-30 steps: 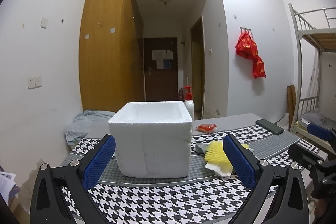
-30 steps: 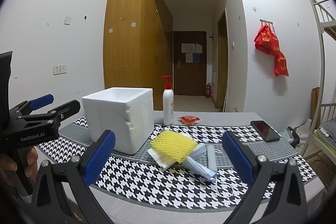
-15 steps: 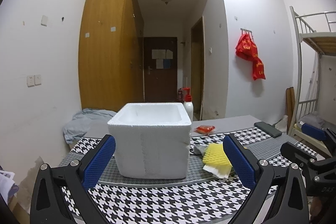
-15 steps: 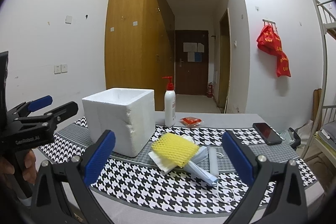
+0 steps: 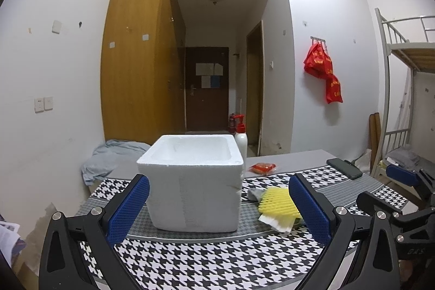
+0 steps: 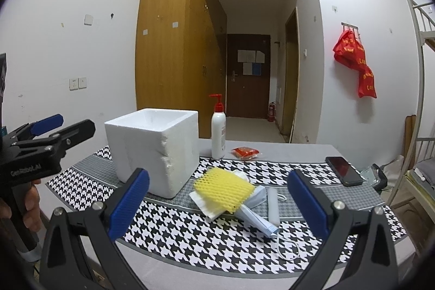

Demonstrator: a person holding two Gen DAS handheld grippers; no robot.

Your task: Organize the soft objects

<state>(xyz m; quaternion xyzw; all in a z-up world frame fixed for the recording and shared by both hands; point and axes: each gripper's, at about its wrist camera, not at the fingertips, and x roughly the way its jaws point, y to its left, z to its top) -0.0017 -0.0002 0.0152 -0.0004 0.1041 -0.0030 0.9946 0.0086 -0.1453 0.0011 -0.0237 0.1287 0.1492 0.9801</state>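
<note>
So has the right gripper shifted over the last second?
Yes. The right gripper has crept forward and leftward: the foam box looks bigger, nearer its jaws.

Table: houndstooth mat, foam box, bottle, phone.

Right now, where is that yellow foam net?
In the right wrist view, the yellow foam net lies on the houndstooth mat, atop white tissues and a face mask, just right of the white foam box.

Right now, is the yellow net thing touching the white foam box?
Apart. The right wrist view shows a strip of the houndstooth mat between the yellow foam net and the white foam box.
</note>
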